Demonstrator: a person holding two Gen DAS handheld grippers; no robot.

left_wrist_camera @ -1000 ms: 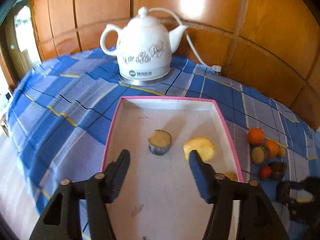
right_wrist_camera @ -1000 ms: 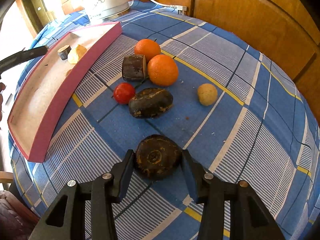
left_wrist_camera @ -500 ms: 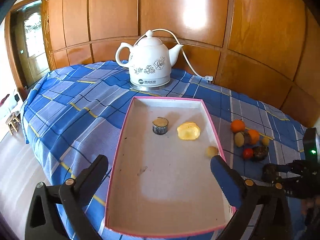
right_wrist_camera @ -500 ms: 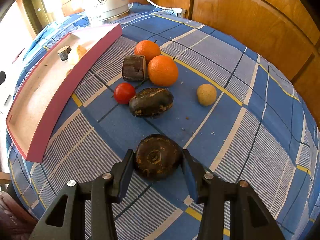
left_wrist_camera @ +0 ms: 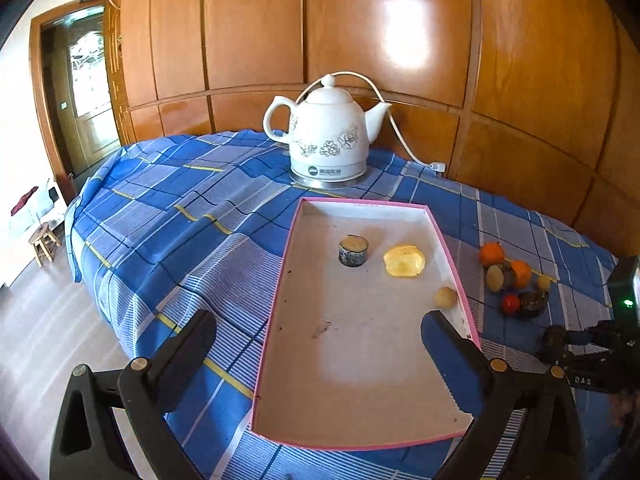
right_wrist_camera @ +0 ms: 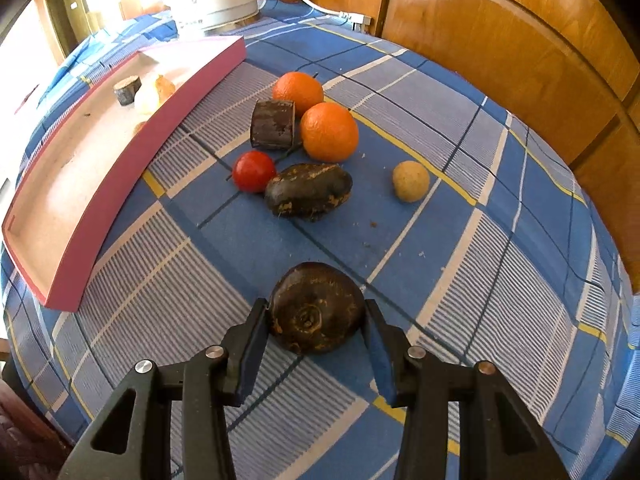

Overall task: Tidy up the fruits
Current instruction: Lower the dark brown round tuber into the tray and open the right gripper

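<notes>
A pink-rimmed tray [left_wrist_camera: 288, 240] on the blue checked cloth holds a dark cut piece [left_wrist_camera: 353, 251], a yellow fruit slice [left_wrist_camera: 404, 261] and a small tan ball [left_wrist_camera: 445, 297]. My left gripper [left_wrist_camera: 318, 334] is open and empty above the tray's near end. My right gripper [right_wrist_camera: 316, 320] is shut on a dark round fruit [right_wrist_camera: 316, 312], resting on the cloth. Beyond it lie a dark oblong fruit [right_wrist_camera: 308, 191], a red tomato [right_wrist_camera: 254, 171], two oranges [right_wrist_camera: 329, 131], a dark cut block [right_wrist_camera: 273, 124] and a tan ball [right_wrist_camera: 411, 181].
A white kettle [left_wrist_camera: 328, 140] with a cord stands behind the tray, against a wooden panel wall [left_wrist_camera: 400, 40]. The tray [right_wrist_camera: 112, 160] lies left of the fruit group in the right wrist view. The table edge drops to the floor on the left [left_wrist_camera: 40, 320].
My left gripper has pulled back and up from the tray and opened wider. My right gripper has stayed around the dark round fruit.
</notes>
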